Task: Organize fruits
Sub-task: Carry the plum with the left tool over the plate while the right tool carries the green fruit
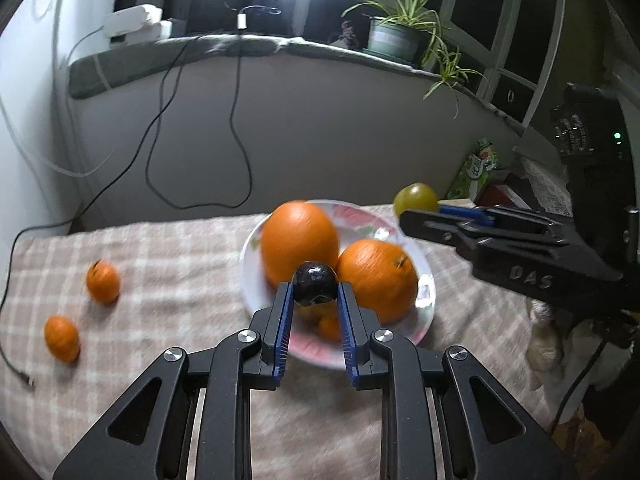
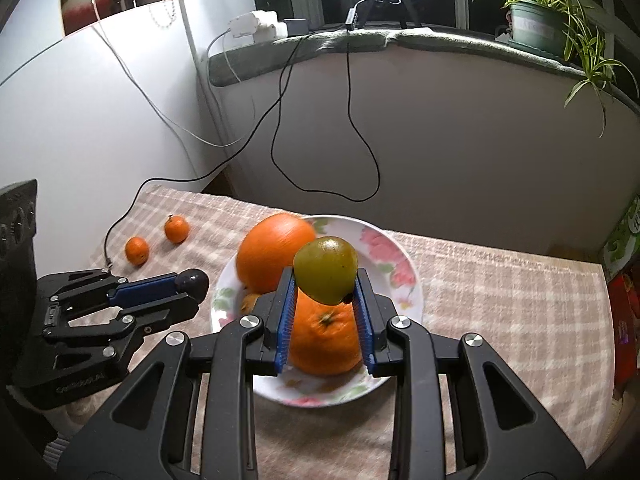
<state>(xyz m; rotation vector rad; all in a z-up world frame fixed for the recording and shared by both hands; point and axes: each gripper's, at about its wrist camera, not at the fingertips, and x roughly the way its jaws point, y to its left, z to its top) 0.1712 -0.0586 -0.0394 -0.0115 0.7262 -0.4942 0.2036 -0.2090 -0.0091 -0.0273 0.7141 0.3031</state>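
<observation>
Checked-cloth surface (image 2: 500,280) w/ floral plate (image 2: 396,256): left gripper (image 1: 314,292) jaws clamped on dark fruit (image 1: 315,282), right gripper (image 2: 325,280) jaws on green fruit (image 2: 326,268).

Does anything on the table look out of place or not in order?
Yes. Two small tangerines lie loose on the checked cloth, apart from the flowered plate holding the big oranges. A black cable's plug end also trails onto the cloth near them.

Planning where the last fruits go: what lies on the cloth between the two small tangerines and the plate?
Nothing: bare checked cloth separates the small tangerines from the plate, clearest in the right wrist view.
</observation>
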